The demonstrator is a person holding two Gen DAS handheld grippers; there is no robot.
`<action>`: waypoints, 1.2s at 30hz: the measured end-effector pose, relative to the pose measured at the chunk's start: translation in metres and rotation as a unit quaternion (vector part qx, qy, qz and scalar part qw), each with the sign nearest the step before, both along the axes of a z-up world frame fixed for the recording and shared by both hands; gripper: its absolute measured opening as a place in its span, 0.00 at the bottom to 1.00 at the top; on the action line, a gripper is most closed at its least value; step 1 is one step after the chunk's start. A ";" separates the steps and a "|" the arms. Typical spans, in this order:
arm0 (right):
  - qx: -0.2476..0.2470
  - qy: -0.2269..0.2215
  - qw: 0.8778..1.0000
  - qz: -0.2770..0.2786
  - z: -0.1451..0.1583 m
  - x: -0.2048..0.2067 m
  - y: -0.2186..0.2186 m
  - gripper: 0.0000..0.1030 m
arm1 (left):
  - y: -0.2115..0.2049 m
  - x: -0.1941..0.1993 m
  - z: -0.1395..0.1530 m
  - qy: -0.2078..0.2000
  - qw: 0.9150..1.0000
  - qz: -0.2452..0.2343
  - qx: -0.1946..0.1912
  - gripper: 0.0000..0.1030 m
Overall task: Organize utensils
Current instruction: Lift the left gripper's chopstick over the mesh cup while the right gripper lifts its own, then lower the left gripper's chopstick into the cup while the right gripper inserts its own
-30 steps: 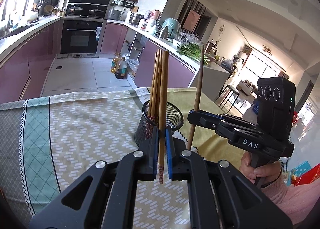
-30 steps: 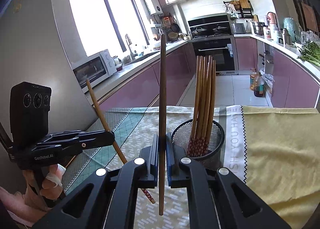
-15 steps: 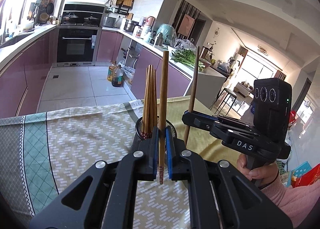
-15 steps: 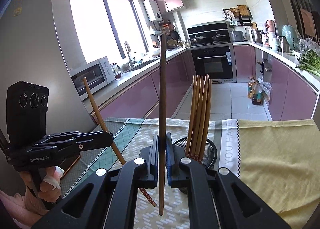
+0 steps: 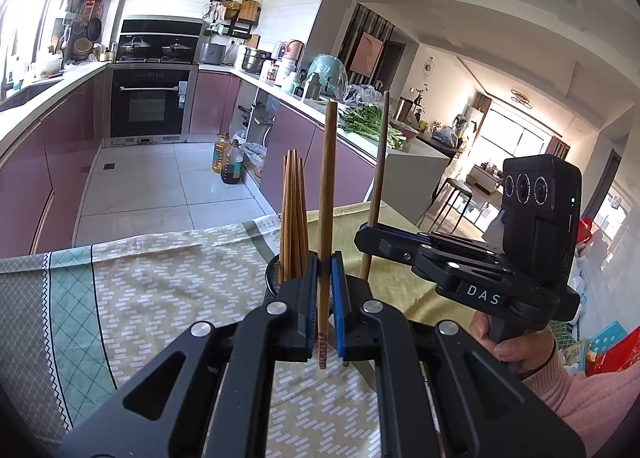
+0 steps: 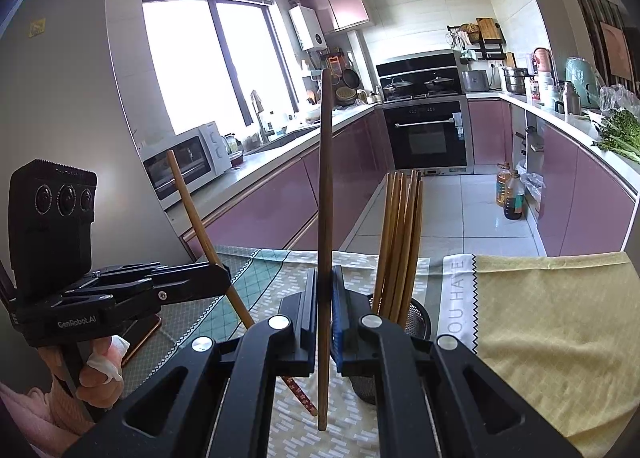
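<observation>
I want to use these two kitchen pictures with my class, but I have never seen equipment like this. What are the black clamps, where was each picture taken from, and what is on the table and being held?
No robot here: a person holds a hand-operated clamp in each hand, each carrying a wide-angle camera looking along its fingers. One picture is from the left gripper, the other from the right gripper; each view also shows the other tool from the side. Each clamp is shut on one upright chopstick: a light chopstick in the left, a darker chopstick in the right. On the patterned tablecloth stands a mesh holder with a bundle of chopsticks already in it.
</observation>
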State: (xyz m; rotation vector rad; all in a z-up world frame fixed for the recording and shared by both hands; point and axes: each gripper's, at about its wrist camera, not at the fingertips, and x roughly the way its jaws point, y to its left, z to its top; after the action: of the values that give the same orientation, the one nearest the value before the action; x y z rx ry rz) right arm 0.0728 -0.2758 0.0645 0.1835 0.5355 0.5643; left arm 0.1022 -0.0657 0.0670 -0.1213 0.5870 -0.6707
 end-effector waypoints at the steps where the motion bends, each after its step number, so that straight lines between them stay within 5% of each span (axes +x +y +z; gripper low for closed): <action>1: 0.000 0.000 1.000 0.000 0.000 0.000 0.000 0.06 | -0.001 0.000 0.001 -0.001 1.000 0.000 0.001 0.07; 36: -0.004 -0.017 1.000 -0.001 0.018 0.005 -0.001 0.06 | -0.016 0.008 0.024 -0.033 0.999 -0.006 0.009 0.07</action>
State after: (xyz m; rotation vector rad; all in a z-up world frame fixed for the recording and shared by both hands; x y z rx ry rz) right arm 0.0782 -0.2771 0.0824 0.1668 0.5040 0.5621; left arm 0.1105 -0.0812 0.0913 -0.0777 0.5308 -0.6778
